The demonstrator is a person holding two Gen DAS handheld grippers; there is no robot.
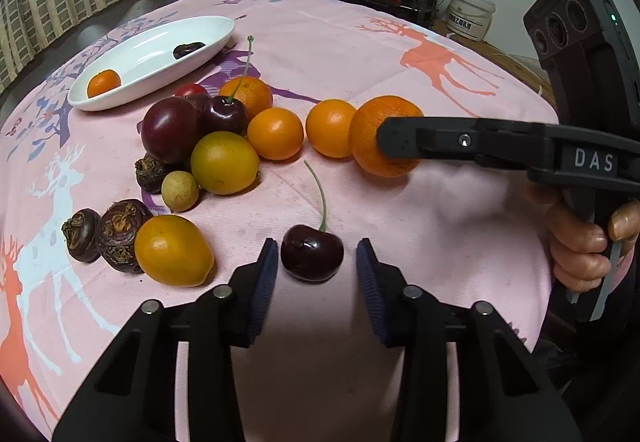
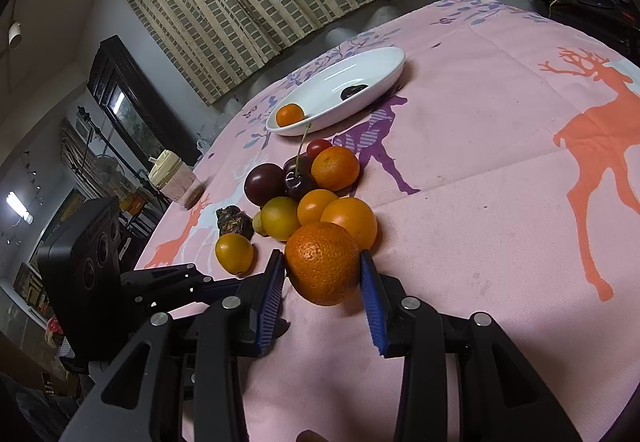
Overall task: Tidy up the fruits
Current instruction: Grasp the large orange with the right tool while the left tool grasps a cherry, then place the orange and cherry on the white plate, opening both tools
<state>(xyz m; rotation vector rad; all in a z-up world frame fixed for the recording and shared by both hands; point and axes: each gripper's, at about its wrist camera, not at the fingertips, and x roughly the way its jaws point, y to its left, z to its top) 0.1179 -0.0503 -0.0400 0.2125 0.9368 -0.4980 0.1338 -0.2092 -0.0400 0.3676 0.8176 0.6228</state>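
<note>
A table under a pink deer-print cloth (image 1: 400, 53) carries a white plate (image 1: 152, 57) near its far edge, a loose cluster of oranges (image 1: 275, 133), plums (image 1: 172, 129) and cherries (image 1: 312, 252), and a lidded jar (image 2: 176, 181).

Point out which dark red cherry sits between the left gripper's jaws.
The lone dark red cherry with the curved green stem, lying apart on the pink tablecloth. The other stemmed cherry is packed in the fruit pile near the white plate.
</note>
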